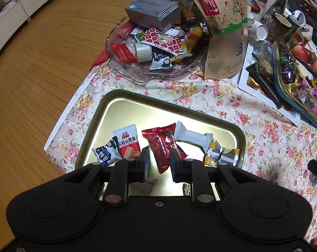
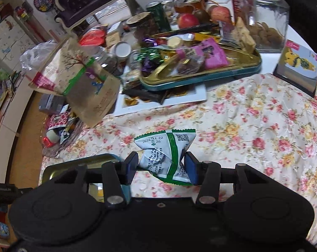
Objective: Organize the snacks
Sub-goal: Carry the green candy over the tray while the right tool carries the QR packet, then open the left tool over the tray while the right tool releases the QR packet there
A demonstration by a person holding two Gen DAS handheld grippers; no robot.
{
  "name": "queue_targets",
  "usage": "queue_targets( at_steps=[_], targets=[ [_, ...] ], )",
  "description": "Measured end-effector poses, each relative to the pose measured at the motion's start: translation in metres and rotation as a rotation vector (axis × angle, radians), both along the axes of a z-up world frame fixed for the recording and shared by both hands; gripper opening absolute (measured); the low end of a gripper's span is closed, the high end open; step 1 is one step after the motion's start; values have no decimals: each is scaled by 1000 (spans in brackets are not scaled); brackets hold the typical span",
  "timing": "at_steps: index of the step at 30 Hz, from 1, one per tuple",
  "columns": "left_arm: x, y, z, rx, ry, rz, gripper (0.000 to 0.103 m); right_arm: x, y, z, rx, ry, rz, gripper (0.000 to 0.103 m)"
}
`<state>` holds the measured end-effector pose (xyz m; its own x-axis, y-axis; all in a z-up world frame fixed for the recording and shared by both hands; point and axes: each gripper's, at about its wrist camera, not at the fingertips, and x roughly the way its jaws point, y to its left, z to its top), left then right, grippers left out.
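A gold tin tray (image 1: 124, 105) lies on the floral tablecloth and holds several wrapped snacks: a dark red packet (image 1: 161, 145), a white bar (image 1: 192, 137), a red-and-white wafer packet (image 1: 127, 141) and a silver-yellow one (image 1: 220, 155). My left gripper (image 1: 159, 160) hovers open over the tray, its fingers on either side of the red packet, not gripping it. My right gripper (image 2: 161, 166) is shut on a white-and-green snack packet (image 2: 164, 153), held above the cloth just right of the tray's corner (image 2: 95, 160).
A glass dish (image 1: 137, 71) piled with snacks, tape and a grey box (image 1: 152, 12) stands behind the tray. A tall paper snack bag (image 1: 223, 25) stands beside it. A second tin full of sweets (image 2: 200, 73), a white tray, apples and a glass jar (image 2: 265, 16) crowd the far side.
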<state>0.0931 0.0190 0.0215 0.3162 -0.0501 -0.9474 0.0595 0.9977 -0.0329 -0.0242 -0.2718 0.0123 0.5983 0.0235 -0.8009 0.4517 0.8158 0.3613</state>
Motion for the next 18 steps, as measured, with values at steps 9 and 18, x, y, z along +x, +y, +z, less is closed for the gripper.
queue_targets(
  at_steps=[9,18],
  targets=[
    [-7,13,4,58,-48,12,31,12,53,19,-14,-102,140,50],
    [-11,20,-5,66,-19,-16,31,16,109,19,-42,-90,315,51]
  ],
)
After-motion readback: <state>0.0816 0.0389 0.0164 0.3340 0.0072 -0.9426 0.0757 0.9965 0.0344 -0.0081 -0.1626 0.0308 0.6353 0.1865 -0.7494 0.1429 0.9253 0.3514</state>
